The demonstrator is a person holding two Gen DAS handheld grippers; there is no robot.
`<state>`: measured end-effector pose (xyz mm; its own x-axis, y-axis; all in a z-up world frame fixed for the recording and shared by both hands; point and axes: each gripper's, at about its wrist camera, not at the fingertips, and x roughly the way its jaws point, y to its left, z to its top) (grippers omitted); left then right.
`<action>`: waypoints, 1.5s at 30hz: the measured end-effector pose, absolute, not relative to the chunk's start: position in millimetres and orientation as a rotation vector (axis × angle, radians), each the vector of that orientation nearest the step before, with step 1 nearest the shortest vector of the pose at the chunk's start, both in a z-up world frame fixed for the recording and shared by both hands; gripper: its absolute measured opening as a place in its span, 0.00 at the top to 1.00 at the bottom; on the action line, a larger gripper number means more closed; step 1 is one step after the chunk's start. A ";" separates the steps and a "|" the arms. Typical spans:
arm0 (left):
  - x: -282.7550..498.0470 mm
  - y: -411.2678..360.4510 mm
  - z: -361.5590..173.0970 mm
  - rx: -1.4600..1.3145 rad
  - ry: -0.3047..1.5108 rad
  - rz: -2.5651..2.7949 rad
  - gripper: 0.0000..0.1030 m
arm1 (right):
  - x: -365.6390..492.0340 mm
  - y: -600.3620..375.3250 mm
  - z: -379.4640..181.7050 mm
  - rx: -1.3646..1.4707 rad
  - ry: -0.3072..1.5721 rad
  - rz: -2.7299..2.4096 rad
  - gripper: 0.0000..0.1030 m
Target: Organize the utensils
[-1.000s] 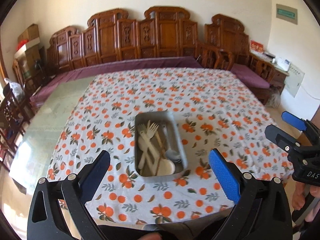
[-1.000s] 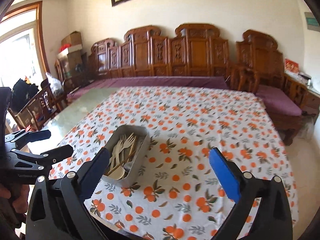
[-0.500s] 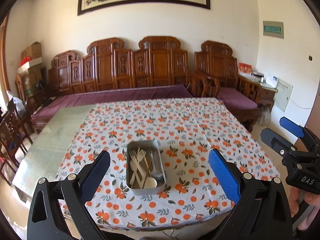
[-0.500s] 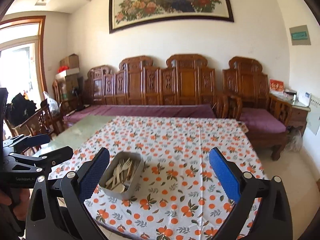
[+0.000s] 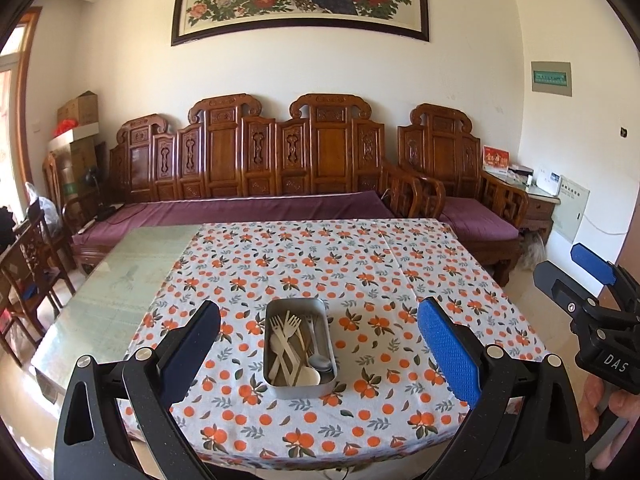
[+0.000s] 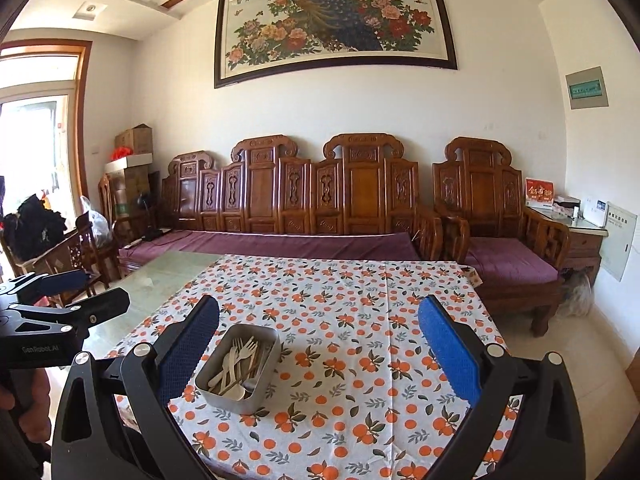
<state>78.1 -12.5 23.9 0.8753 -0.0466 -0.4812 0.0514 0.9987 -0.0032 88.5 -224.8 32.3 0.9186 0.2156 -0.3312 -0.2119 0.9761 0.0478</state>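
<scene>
Both grippers' fingers are spread wide and grasp nothing: the left gripper (image 5: 318, 344) hangs above the near edge of the table with its dark pad on the left and its blue pad on the right, and the right gripper (image 6: 318, 344) is held the same way, a little to the right of it. Between the left gripper's fingers, farther off, sits the metal tin (image 5: 298, 346) on the orange-patterned tablecloth (image 5: 360, 256), near the table's near edge and roughly at its middle. Inside the tin lie pale forks (image 5: 286, 332) with their tines pointing to the far side, a metal spoon (image 5: 318, 354) along the right wall, a pale spoon (image 5: 308, 376) with its bowl at the near end, and thin wooden sticks crossing among them. From the right wrist view the tin (image 6: 238, 368) appears left of centre, close to the dark left finger but not touching it. Left of the cloth, the bare glass tabletop (image 5: 120, 276) shows. A carved wooden bench (image 5: 280, 160) with purple cushions stands at the far side under a framed peacock painting (image 6: 336, 24).
</scene>
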 end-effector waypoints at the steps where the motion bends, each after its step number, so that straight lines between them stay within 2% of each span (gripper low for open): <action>1: 78.0 -12.3 23.9 0.010 0.501 -0.051 0.08 | 88.7 -224.6 32.3 0.011 0.342 0.219 0.03; 45: 72.4 -15.6 35.0 0.012 0.483 -0.048 0.08 | 89.8 -224.1 34.5 0.011 0.342 0.220 0.03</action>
<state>72.4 -15.6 35.0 0.8847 -0.0437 -0.4642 0.0494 0.9988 0.0001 89.8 -224.1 34.5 0.9184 0.2160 -0.3314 -0.2122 0.9760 0.0479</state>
